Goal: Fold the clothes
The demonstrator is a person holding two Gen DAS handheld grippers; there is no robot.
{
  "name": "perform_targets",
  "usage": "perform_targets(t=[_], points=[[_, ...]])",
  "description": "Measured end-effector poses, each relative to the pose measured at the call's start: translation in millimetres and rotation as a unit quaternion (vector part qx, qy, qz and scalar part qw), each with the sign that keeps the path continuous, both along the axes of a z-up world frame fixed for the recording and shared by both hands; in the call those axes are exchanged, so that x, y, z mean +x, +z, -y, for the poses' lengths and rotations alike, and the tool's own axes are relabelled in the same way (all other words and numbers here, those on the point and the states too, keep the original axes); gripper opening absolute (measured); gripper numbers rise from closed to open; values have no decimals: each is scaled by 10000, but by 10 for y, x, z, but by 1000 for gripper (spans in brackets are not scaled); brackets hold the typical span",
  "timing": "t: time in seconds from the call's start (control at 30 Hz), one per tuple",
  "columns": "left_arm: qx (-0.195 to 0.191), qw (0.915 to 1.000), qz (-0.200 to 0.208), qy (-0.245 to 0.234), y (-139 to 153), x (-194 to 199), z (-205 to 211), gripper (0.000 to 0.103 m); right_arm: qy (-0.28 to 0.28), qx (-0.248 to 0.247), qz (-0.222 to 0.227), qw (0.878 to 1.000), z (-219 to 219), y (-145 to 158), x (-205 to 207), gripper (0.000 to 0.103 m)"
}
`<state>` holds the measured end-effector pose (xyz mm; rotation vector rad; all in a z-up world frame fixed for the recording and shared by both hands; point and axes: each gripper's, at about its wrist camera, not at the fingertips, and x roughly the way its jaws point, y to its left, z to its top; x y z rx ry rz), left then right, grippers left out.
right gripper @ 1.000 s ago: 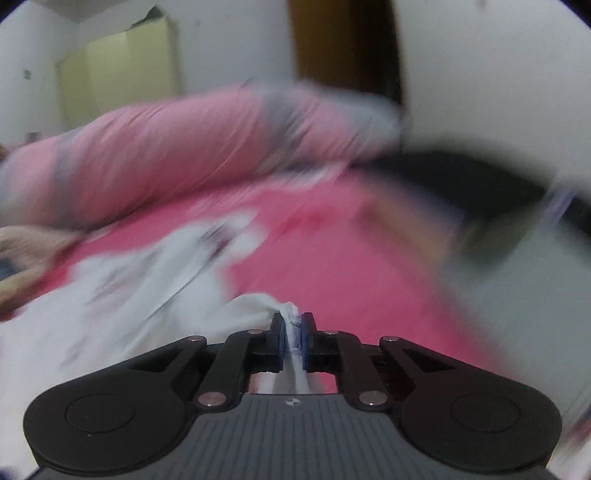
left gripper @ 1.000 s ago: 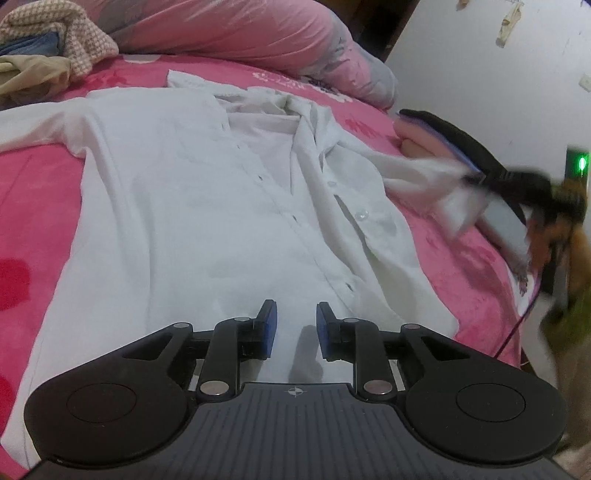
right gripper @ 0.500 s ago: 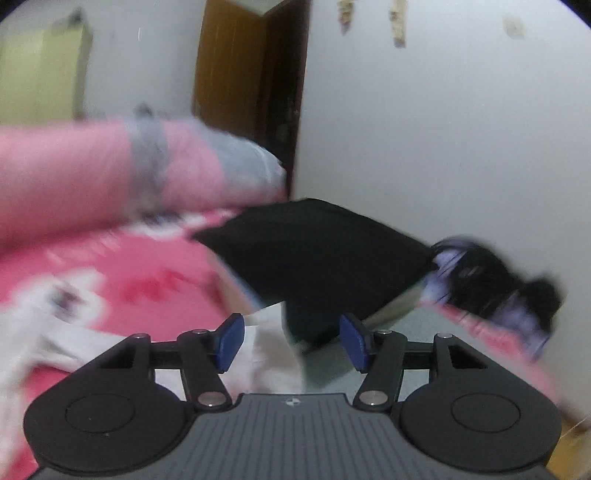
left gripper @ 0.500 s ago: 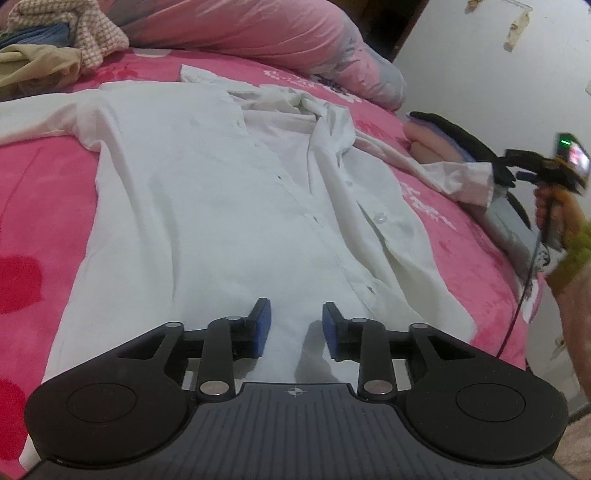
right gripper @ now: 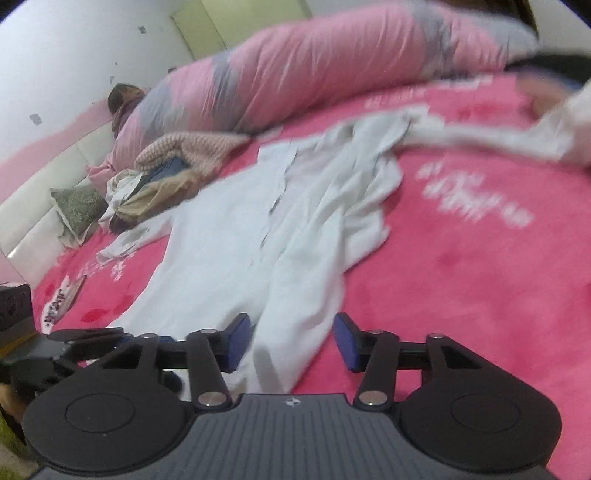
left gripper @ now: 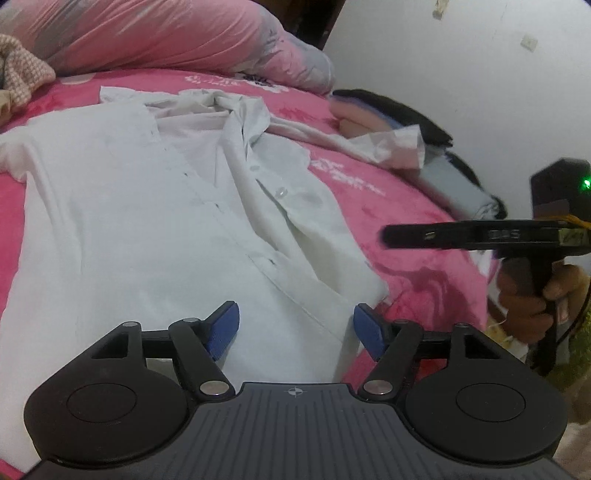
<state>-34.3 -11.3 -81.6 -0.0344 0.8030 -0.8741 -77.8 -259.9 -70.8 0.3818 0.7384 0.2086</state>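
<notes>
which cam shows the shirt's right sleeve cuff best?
Left wrist. The cuff is fairly sharp there, lying crumpled near the dark clothes at the bed edge. In the right wrist view the same sleeve is motion-blurred and runs off the frame's right edge.

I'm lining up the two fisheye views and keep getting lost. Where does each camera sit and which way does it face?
Left wrist: sits on the left gripper, open over the shirt hem, facing the collar and duvet; the right hand shows.
Right wrist: sits on the right gripper, open at the hem's other corner, facing the clothes pile.
Shared: shirt, blanket, duvet.
</notes>
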Motion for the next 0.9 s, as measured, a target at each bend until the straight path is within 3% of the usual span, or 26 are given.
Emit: perform_targets(t=[0.13,0.2,0.23,0.4,0.47,0.53,0.7,0.9], points=[[-84,9997,-68,234,1,-17,-27,68,-78,89,-398,9991,35,-232,172,8],[-109,9994,-83,304,6,-20,-42,67,-217,509,-364,9978,154,-238,130,1],[-118,9994,-74,320,12,-22,-48,66,-399,699,-294,9963,245,-216,71,1],[-32,9986,-233,465,-54,14,-41,36,-1381,1355,231,9808,769,-16,-287,0],[16,9977,-318,601,-94,47,-61,21,-1793,1296,514,9739,988,99,-439,0],[-29,9965,-399,740,-102,82,-102,15,-2259,1248,769,9631,1244,195,-570,0],[-144,9940,-628,879,-52,128,-164,15,-3192,1198,1201,9324,1781,368,-773,0],[14,9966,-390,732,2,71,-75,30,-3826,834,1232,9119,2252,452,-663,0]])
